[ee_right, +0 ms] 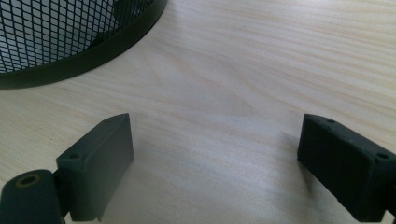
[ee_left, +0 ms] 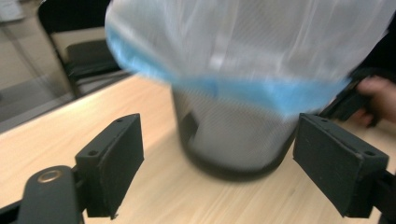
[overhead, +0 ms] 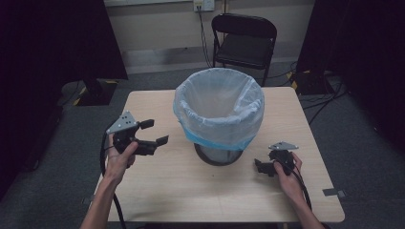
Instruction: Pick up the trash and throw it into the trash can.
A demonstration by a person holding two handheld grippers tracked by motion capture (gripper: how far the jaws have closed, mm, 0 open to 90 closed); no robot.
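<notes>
The mesh bin (overhead: 219,152), lined with a clear bag (overhead: 219,107), stood upright mid-table between both grippers, the left gripper (overhead: 154,132) raised beside the bag's overhang and seemingly nearer, the right gripper (overhead: 260,167) low by the bin's base, both with jaws apart and empty.

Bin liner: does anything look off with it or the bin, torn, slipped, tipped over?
Nothing stands out. The mesh bin stands upright mid-table, and the liner is folded over its rim, blue band hanging outside, no tear visible. Left gripper and right gripper are both open and apart from it.
</notes>
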